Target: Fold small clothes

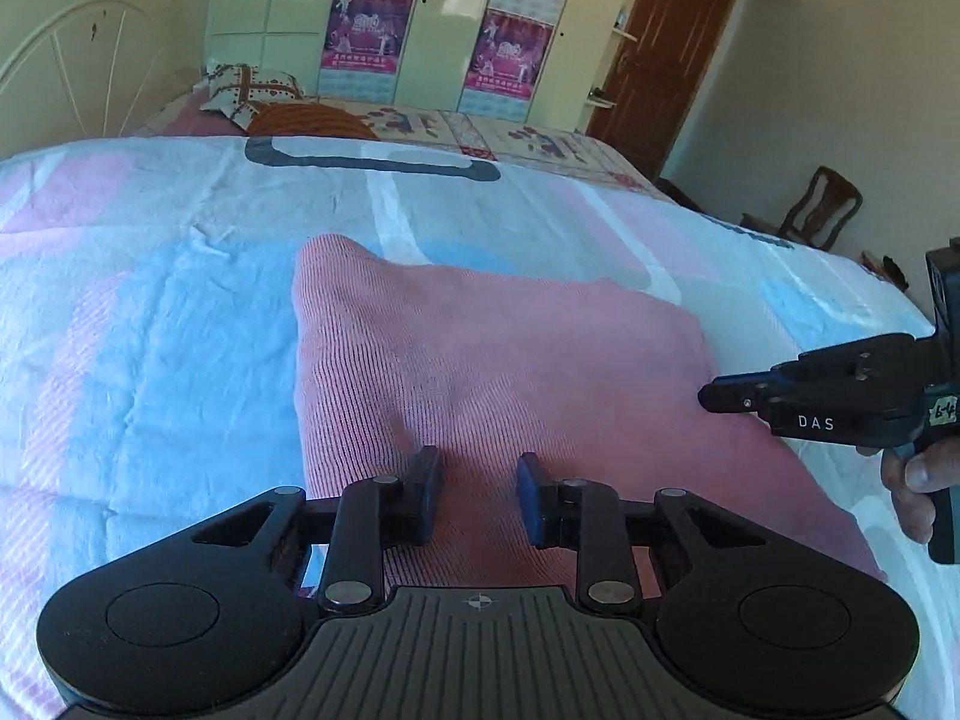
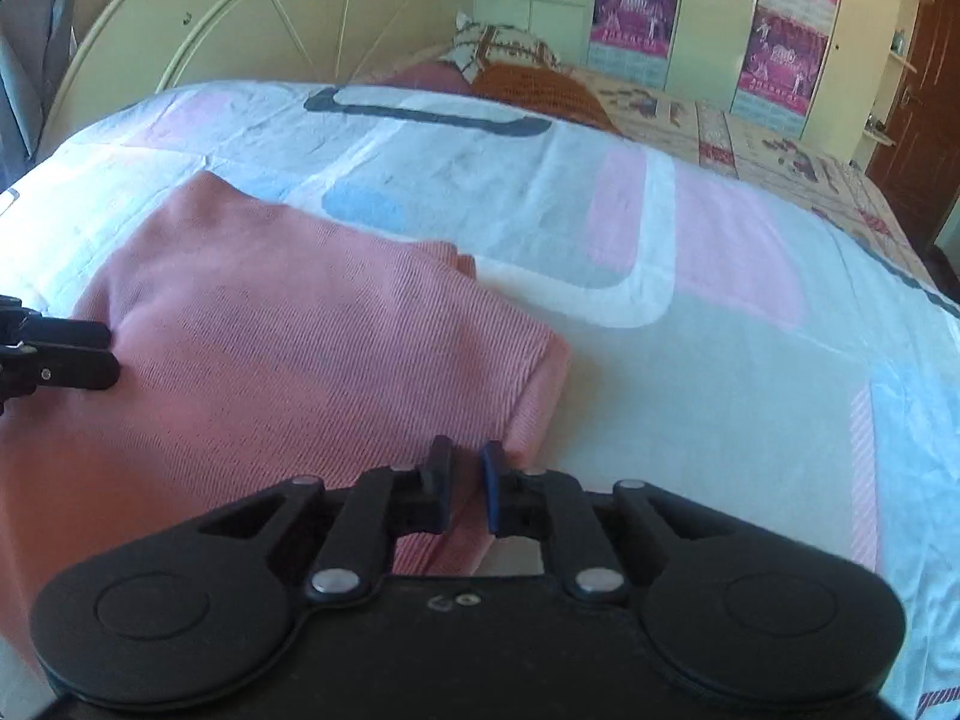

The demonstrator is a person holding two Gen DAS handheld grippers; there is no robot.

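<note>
Nearest to me, the left gripper [image 1: 477, 495] hangs low over the near part of a pink ribbed garment [image 1: 510, 372], its two blue-padded fingers standing a little apart with cloth showing in the gap; I cannot tell whether the pads actually press on the fabric. The right gripper [image 2: 465, 483] sits at the garment's right-hand edge, its jaws drawn almost together on what looks like a thin fold of that pink edge. From the left camera the right gripper comes in from the side with a person's hand [image 1: 912, 492] wrapped around its handle. The garment lies folded flat on a bedsheet [image 1: 150, 312] patterned in pale blue, pink and white, which covers the near half of the bed. Further back lie an orange knitted cloth [image 1: 312, 120] and a patterned pillow [image 1: 246, 87], against a cream headboard [image 1: 78, 54]. Beyond stand a cream wardrobe [image 1: 444, 12] with magenta posters [image 1: 366, 27], a brown door [image 1: 672, 42] and a wooden chair [image 1: 819, 207].
</note>
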